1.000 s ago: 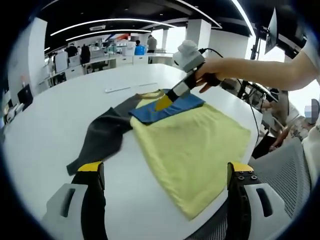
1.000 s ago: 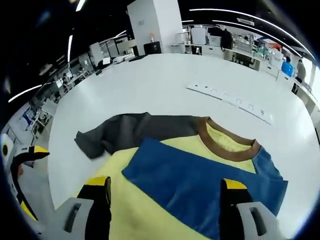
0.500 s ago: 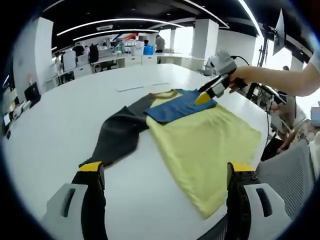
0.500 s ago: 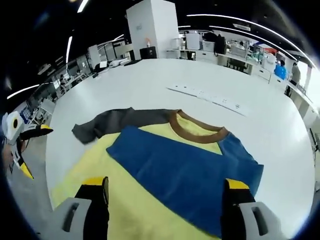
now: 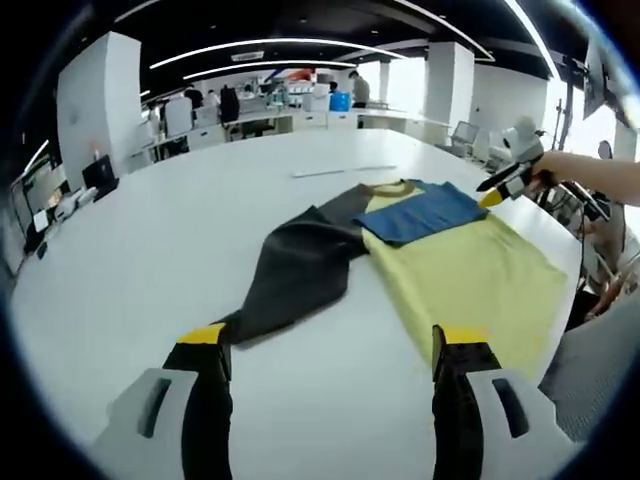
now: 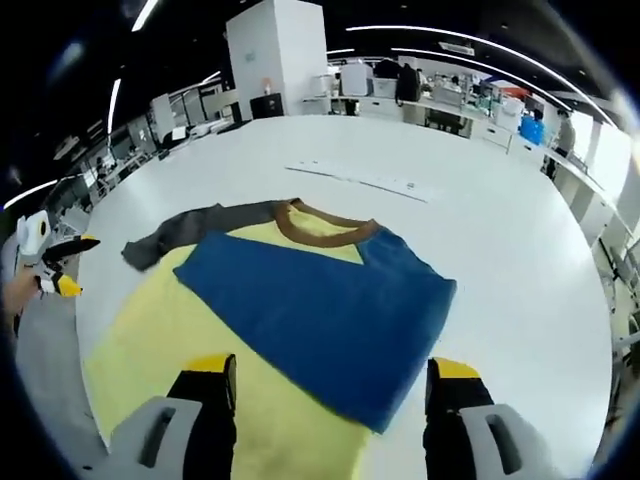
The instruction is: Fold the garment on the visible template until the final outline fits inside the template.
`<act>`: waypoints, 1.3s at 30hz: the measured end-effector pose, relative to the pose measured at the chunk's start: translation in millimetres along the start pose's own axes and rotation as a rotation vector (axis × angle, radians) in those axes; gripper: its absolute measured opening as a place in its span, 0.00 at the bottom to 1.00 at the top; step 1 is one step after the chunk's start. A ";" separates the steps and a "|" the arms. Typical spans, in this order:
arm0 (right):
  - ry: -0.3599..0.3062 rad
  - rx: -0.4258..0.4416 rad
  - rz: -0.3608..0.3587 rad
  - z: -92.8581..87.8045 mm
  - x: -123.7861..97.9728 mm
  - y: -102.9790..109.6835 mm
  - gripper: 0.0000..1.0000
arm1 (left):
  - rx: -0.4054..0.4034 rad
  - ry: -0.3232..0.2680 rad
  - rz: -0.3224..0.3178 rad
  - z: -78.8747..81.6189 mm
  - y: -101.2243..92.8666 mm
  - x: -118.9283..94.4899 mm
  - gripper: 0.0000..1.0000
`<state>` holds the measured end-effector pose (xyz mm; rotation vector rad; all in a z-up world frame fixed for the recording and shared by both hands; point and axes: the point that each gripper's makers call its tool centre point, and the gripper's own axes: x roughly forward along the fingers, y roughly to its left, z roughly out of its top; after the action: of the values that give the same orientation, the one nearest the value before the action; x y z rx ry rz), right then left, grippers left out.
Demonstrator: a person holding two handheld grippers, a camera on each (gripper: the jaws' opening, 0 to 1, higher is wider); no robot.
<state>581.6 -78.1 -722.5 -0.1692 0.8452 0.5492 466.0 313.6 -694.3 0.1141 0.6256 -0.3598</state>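
Two jaws of our left gripper (image 5: 325, 350) stand apart, holding nothing, above the white tabletop (image 5: 150, 250). Beyond them the garment (image 5: 420, 255) lies flat, grey sleeve stretched left, blue sleeve folded across its yellow body. Our right gripper (image 5: 497, 190) hovers at the far right. In the right gripper view, our right gripper's jaws (image 6: 330, 380) gape, empty, over the garment (image 6: 300, 300); the left gripper (image 6: 55, 275) shows far left.

We see an open-plan office or lab: large white table (image 5: 150, 260), far desks (image 5: 250, 120) with monitors and people, white columns (image 6: 265, 55), dark ceiling with strip lights (image 5: 260, 48).
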 end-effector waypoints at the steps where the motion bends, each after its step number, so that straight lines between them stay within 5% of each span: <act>1: 0.000 0.001 -0.002 -1.5 -0.9 -2.0 0.68 | -0.008 0.002 0.009 -1.2 4.0 1.7 0.72; 13: 0.031 -0.029 -0.039 -23.2 -8.8 -20.3 0.43 | -0.057 0.045 0.083 -20.2 35.4 13.1 0.58; 23: 0.062 -0.019 -0.056 -41.6 -5.8 -25.6 0.12 | -0.102 0.023 0.092 -18.5 38.9 12.7 0.52; 31: 0.057 0.067 -0.039 -46.0 -0.2 -22.5 0.05 | -0.089 0.021 0.072 -16.9 32.6 12.6 0.53; 39: 0.070 0.025 -0.028 -46.5 -1.8 -23.2 0.00 | -0.053 0.006 0.034 -6.9 19.5 11.1 0.58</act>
<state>561.9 -114.9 -753.4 -0.1778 0.9164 0.5083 477.7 330.0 -706.4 0.0747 0.6378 -0.3097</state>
